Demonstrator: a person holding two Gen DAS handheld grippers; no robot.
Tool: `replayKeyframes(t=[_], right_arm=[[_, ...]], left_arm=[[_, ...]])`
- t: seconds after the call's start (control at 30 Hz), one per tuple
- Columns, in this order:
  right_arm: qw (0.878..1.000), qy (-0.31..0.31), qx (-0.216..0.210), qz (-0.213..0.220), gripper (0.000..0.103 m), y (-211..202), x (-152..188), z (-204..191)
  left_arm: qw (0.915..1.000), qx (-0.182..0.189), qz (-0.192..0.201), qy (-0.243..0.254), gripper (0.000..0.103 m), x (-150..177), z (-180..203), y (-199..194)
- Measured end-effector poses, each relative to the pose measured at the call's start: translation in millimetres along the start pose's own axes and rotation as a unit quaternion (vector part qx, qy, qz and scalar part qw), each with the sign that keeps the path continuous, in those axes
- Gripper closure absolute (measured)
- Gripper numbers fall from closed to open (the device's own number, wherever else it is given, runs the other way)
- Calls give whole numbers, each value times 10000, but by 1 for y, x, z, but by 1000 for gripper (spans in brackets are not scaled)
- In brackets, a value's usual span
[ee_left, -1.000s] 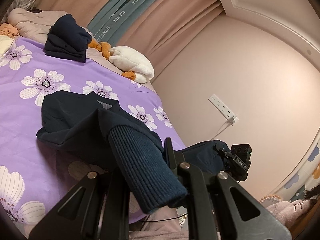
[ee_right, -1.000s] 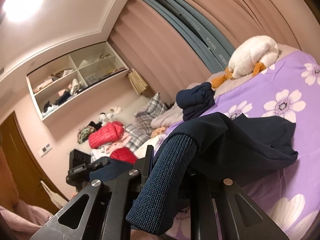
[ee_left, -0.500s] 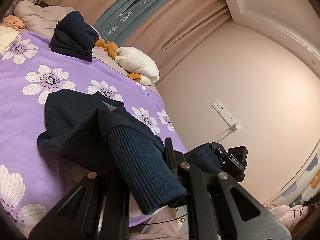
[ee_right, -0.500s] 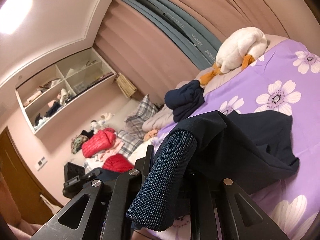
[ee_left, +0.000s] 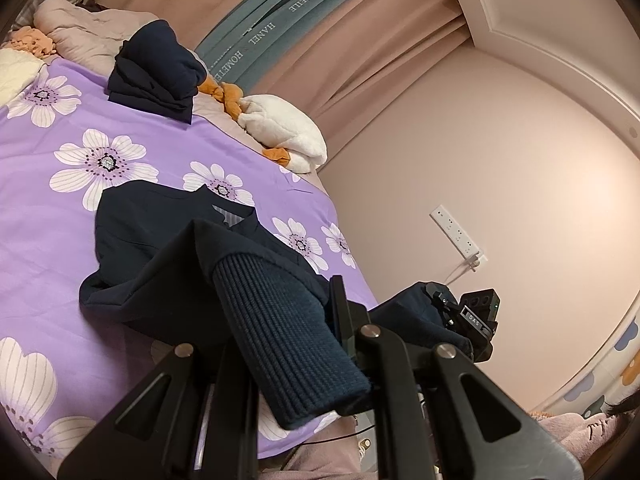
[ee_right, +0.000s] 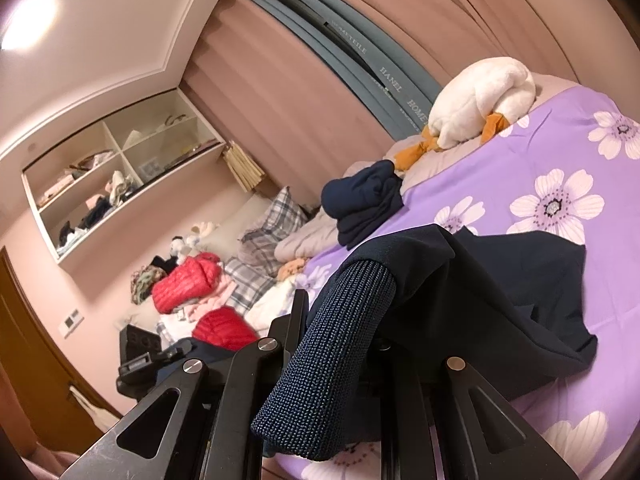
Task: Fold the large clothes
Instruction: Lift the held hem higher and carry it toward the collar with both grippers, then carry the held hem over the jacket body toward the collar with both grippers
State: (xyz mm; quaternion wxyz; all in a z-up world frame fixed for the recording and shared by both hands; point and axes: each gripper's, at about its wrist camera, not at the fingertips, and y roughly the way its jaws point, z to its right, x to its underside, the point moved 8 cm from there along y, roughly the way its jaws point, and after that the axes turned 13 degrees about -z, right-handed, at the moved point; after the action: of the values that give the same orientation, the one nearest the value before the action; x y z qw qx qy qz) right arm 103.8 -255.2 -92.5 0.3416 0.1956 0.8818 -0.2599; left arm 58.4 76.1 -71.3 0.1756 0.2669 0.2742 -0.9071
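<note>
A dark navy sweater [ee_left: 160,240] lies partly on the purple flowered bedspread [ee_left: 48,168], its lower part lifted off the bed. My left gripper [ee_left: 292,344] is shut on one ribbed hem corner [ee_left: 280,336], which hangs over its fingers. My right gripper [ee_right: 340,344] is shut on the other ribbed corner [ee_right: 336,340], with the sweater's body [ee_right: 500,292] stretched away onto the bed. Each gripper shows in the other's view, cloth bunched at it: the right gripper [ee_left: 472,316] and the left gripper [ee_right: 148,356]. The pads themselves are hidden by cloth.
A folded navy garment [ee_left: 156,68] and a white plush duck [ee_left: 284,132] sit at the far side of the bed by the pink curtains [ee_left: 360,40]. Red jackets [ee_right: 184,280], plaid pillows [ee_right: 260,248] and wall shelves [ee_right: 120,176] lie to the left. A wall socket [ee_left: 456,232] is on the right.
Both views have tilted slightly, so the bed sits a little differently in frame. The sweater corners stay gripped and the garment has hardly shifted.
</note>
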Motion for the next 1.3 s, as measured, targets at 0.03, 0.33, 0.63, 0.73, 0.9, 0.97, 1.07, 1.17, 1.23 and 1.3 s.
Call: replayKeyframes(t=[0.03, 0.33, 0.63, 0.73, 0.9, 0.97, 1.07, 1.17, 1.23, 1.3], right_arm=[[10000, -2, 8, 1, 85, 1, -1, 0], [10000, 25, 66, 16, 85, 6, -3, -2], [9998, 41, 172, 53, 85, 10, -3, -5], [9998, 52, 189, 64, 85, 10, -4, -4], [9998, 44, 206, 54, 85, 10, -3, -3], [9997, 31, 231, 38, 85, 12, -3, -3], [9996, 39, 277, 34, 85, 15, -6, -2], [9995, 35, 324, 34, 85, 18, -9, 0], [9993, 32, 360, 36, 85, 20, -10, 1], [9992, 52, 387, 42, 85, 21, -12, 4]], left_arm=[[10000, -6, 3, -7, 92, -1, 0, 0], [10000, -17, -19, -25, 92, -5, -2, 1], [10000, -24, -13, -7, 92, -7, 0, 3], [10000, -26, -18, -6, 92, -8, 0, 3], [10000, -22, -39, -12, 92, -10, 1, 5], [10000, -23, -54, -29, 92, -13, 0, 7], [9999, -57, -70, -69, 92, -17, -3, 9], [9999, -101, -64, -84, 92, -21, -6, 11], [9998, -181, -61, -69, 92, -24, -7, 13], [9996, -278, -69, -65, 92, -27, -9, 16]])
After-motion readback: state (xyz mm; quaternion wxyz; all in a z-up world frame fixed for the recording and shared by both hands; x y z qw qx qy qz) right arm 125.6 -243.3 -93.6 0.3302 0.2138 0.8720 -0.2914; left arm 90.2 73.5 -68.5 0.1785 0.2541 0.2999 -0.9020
